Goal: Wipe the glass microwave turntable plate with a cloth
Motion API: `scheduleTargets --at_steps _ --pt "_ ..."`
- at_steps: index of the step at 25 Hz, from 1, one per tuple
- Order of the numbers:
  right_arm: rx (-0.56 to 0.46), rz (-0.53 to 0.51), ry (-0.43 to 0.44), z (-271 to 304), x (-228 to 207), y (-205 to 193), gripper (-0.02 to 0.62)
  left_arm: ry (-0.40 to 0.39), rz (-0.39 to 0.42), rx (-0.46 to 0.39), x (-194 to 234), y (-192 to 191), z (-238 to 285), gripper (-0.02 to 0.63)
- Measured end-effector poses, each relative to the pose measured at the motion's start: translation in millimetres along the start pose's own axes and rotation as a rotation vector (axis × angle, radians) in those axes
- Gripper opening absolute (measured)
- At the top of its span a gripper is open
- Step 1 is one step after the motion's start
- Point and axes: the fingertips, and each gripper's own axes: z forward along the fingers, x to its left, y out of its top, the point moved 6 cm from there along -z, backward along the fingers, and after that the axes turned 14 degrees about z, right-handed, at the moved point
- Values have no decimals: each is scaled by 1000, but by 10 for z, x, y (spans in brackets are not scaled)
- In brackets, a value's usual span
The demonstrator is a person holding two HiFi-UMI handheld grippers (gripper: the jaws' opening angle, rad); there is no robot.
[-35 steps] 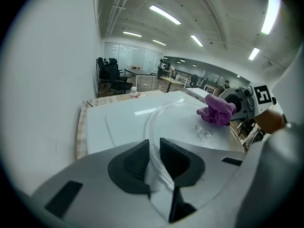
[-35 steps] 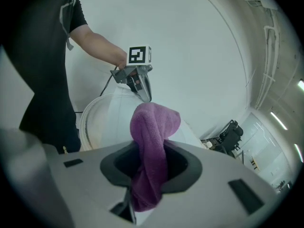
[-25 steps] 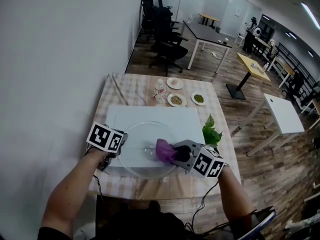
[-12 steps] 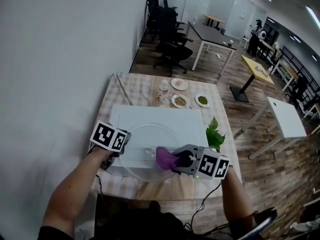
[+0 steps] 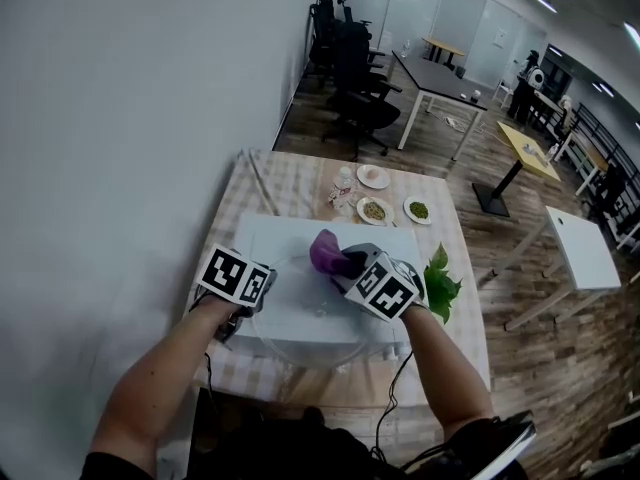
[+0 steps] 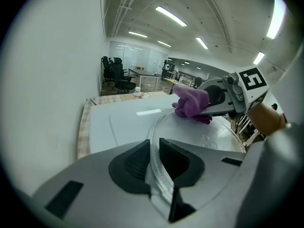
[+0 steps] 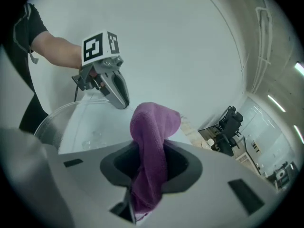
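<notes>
The glass turntable plate (image 6: 209, 136), centre right in the left gripper view, is clear and glossy, with a ribbed moulded rim. The purple cloth (image 7: 151, 127) is matt, nubby terry. The white board (image 6: 118, 122) under the plate is smooth with a soft sheen. The checked tablecloth (image 5: 262, 173) looks woven. The left gripper (image 6: 154, 148) and right gripper (image 7: 151, 160) have matt grey plastic shells and black textured pads (image 6: 129, 164). The floor (image 5: 500, 238), at the right of the head view, is slightly shiny wood plank.

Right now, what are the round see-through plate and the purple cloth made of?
The plate looks like clear glass, smooth and shiny: the white board shows through it and light glints on its rim. Clear plastic could look the same.
The cloth looks like soft purple fabric, maybe microfibre or terry: its surface is fuzzy and it droops in folds.
</notes>
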Motion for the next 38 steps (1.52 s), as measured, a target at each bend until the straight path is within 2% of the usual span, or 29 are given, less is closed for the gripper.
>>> scheduleTargets --at_steps 3,8,21,26,31,34,36,38 --pt "42 -28 11 82 42 11 118 1 -2 1 3 4 12 71" --pt "48 -67 95 -53 226 1 118 21 3 -2 -13 12 -24 69" --pt "8 -126 261 -410 790 -184 120 14 9 -5 15 24 0 69" --pt "28 -196 322 -571 1117 -255 120 9 2 -2 5 6 14 69" --pt "52 -207 408 -662 1312 -258 120 12 5 -4 29 25 27 69" --pt "33 -140 466 -688 1260 -187 120 5 -1 -2 27 24 40 69" --pt "-13 -73 431 -621 1073 -52 120 9 2 -4 23 27 37 69" --pt "-56 -15 339 -472 796 104 120 15 7 -7 24 29 44 69"
